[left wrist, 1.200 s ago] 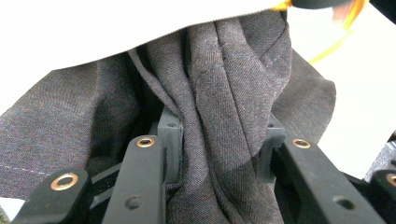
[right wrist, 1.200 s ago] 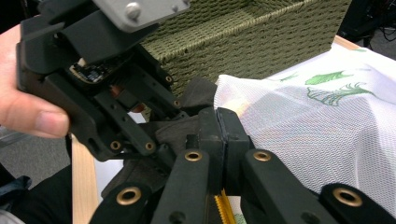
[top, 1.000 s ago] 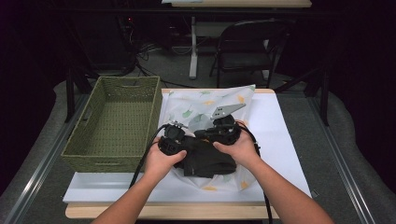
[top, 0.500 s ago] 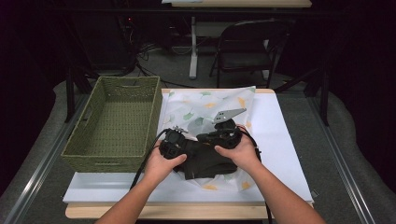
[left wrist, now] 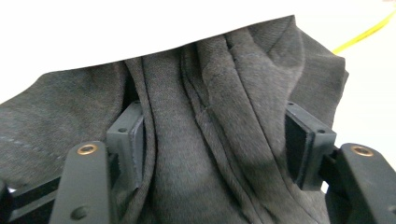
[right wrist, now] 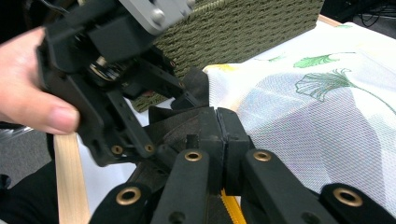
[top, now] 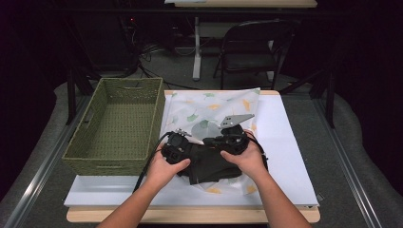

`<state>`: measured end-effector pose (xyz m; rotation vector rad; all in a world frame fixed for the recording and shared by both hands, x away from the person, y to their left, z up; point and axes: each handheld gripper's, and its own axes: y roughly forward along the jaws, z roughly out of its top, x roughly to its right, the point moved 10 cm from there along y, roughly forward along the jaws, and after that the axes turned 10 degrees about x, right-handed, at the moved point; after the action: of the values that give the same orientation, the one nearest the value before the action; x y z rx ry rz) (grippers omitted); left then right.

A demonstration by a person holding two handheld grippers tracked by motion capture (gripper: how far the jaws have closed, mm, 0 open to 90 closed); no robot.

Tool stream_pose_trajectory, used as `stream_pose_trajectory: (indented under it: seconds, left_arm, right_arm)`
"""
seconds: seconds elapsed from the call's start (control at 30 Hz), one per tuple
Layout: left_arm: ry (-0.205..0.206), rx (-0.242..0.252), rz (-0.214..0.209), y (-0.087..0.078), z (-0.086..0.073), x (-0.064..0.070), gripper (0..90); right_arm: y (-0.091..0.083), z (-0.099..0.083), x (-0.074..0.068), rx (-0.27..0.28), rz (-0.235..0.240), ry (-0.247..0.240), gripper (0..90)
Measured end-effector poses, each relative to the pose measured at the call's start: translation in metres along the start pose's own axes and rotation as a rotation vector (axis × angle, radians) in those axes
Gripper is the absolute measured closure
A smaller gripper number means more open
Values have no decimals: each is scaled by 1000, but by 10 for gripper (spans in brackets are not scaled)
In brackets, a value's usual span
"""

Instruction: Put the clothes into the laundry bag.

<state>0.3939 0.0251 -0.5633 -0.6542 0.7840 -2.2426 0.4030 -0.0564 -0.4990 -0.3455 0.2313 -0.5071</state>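
- Between the left gripper (left wrist: 212,154) fingers (left wrist: 126,140): bunched folds of the dark garment (left wrist: 196,140). Jaws stand wide, pads either side of the fabric, not pinching it.
- Right gripper (right wrist: 219,140): fingers pressed together, narrow, an edge of the dark garment caught between the pads.
- High view: left gripper (top: 177,147) and right gripper (top: 233,137) sit close together over the garment (top: 209,166), which lies on the leaf-print cloth (top: 209,107).
- Woven basket (top: 119,123) stands just left of the left fingers, on the table (top: 294,142).
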Motion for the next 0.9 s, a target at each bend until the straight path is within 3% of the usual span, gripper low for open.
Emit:
stream_pose_trajectory:
  seconds: [0.2, 0.37, 0.5, 0.7, 0.9]
  left_arm:
    - [10, -13, -27, -16, -3, 4, 273]
    - [19, -36, -23, -20, -12, 5, 253]
    - [-1, -33, -26, -18, -18, 4, 254]
    - [7, -56, -26, -11, -27, 6, 255]
    - [49, -89, -1, -4, -34, 6, 318]
  right_arm:
    - [0, -1, 1, -5, -6, -5, 896]
    - [1, -1, 1, -4, -8, 3, 896]
    - [0, -1, 1, -1, -11, 4, 896]
    - [-2, -2, 4, 12, -13, 23, 896]
    - [-3, -2, 3, 18, -9, 26, 896]
